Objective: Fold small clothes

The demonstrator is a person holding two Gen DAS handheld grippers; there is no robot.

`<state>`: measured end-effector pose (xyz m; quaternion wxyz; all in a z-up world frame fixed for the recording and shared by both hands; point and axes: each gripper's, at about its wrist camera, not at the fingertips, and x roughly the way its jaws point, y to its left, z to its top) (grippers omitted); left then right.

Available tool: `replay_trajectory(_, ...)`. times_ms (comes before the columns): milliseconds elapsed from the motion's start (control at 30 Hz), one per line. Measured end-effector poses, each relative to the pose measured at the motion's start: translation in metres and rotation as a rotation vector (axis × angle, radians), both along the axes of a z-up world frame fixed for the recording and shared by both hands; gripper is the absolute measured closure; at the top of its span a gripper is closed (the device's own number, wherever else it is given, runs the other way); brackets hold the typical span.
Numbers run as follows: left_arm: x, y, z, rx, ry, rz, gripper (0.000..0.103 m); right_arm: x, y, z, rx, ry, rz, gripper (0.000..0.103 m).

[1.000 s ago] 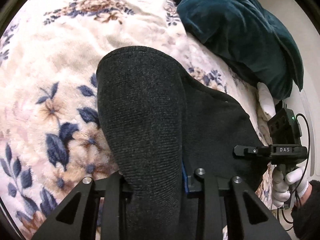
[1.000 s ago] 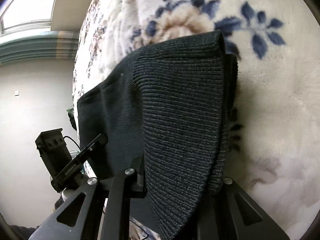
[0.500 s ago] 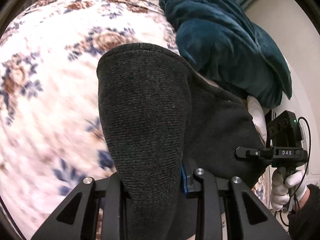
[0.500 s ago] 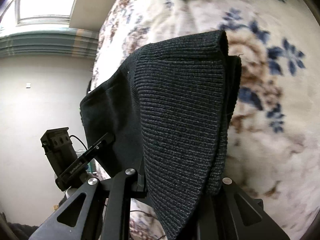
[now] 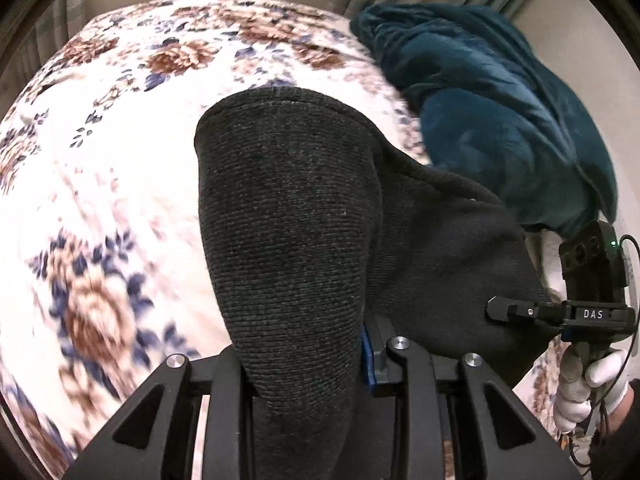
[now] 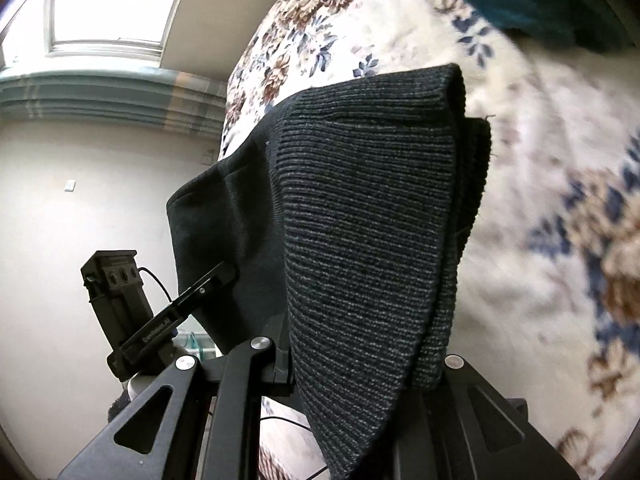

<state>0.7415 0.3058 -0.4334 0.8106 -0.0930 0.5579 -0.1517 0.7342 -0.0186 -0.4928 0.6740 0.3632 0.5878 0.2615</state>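
A dark grey knit garment [image 5: 288, 208] hangs in the air above the bed, stretched between both grippers. In the left wrist view my left gripper [image 5: 308, 364] is shut on one end, and the cloth drapes over its fingers and hides the tips. The right gripper [image 5: 496, 308] pinches the other end at the right, held by a white-gloved hand [image 5: 580, 380]. In the right wrist view the ribbed part of the garment [image 6: 360, 208] falls over my right gripper [image 6: 360, 364], which is shut on it. The left gripper [image 6: 224, 272] grips the far corner at the left.
A floral fleece blanket [image 5: 120, 168] covers the bed below. A bunched teal blanket [image 5: 500, 120] lies at the bed's far right. Curtains hang behind the bed. The right wrist view shows a white wall [image 6: 60, 260] and a window [image 6: 112, 0] past the bed's edge.
Both grippers have risen and travelled across the bed with the garment still held between them. More of the bed, the teal blanket and the window have come into view.
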Motion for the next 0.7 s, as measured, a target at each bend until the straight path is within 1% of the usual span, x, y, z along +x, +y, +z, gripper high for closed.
replay_trajectory(100, 0.029, 0.013, -0.027, 0.016, 0.039, -0.019, 0.078, 0.028, 0.021, -0.021, -0.028, 0.029, -0.014, 0.086)
replay_trajectory(200, 0.052, 0.022, -0.065, 0.051, 0.103, -0.036, 0.076, 0.055, 0.039, -0.049, -0.076, 0.065, -0.023, 0.086)
replay_trajectory(267, 0.061, 0.025, -0.096, 0.096, 0.168, -0.029, 0.071, 0.069, 0.052, -0.072, -0.117, 0.103, -0.024, 0.086)
replay_trajectory(333, 0.064, 0.031, -0.108, 0.09, 0.18, -0.003, 0.062, 0.08, 0.064, -0.089, -0.188, 0.133, -0.023, 0.083)
replay_trajectory(367, 0.064, 0.035, -0.11, 0.07, 0.182, 0.02, 0.061, 0.085, 0.067, -0.094, -0.205, 0.139, -0.025, 0.082)
replay_trajectory(400, 0.063, 0.04, -0.109, 0.041, 0.185, 0.043, 0.06, 0.089, 0.07, -0.096, -0.241, 0.149, -0.033, 0.075)
replay_trajectory(433, 0.061, 0.042, -0.107, 0.034, 0.188, 0.063, 0.055, 0.092, 0.072, -0.096, -0.277, 0.156, -0.034, 0.061)
replay_trajectory(467, 0.055, 0.042, -0.102, 0.066, 0.175, 0.074, 0.05, 0.094, 0.076, -0.091, -0.327, 0.148, -0.034, 0.051)
replay_trajectory(500, 0.051, 0.041, -0.098, 0.095, 0.155, 0.078, 0.038, 0.095, 0.08, -0.085, -0.394, 0.124, -0.028, 0.029)
replay_trajectory(533, 0.041, 0.037, -0.088, 0.169, 0.122, 0.08, 0.025, 0.09, 0.083, -0.077, -0.498, 0.096, -0.013, 0.016)
replay_trajectory(567, 0.032, 0.033, -0.08, 0.229, 0.094, 0.085, 0.022, 0.086, 0.089, -0.069, -0.581, 0.065, 0.006, 0.016)
replay_trajectory(600, 0.027, 0.031, -0.076, 0.272, 0.07, 0.091, 0.017, 0.082, 0.096, -0.062, -0.638, 0.034, 0.028, 0.016)
replay_trajectory(633, 0.015, 0.025, -0.067, 0.34, 0.037, 0.097, 0.014, 0.076, 0.104, -0.056, -0.717, 0.007, 0.05, 0.016)
replay_trajectory(667, 0.005, 0.021, -0.061, 0.378, 0.014, 0.104, 0.013, 0.068, 0.115, -0.05, -0.794, -0.02, 0.067, 0.016)
replay_trajectory(700, -0.004, 0.019, -0.055, 0.41, -0.006, 0.114, 0.011, 0.057, 0.118, -0.045, -0.848, -0.045, 0.079, 0.016)
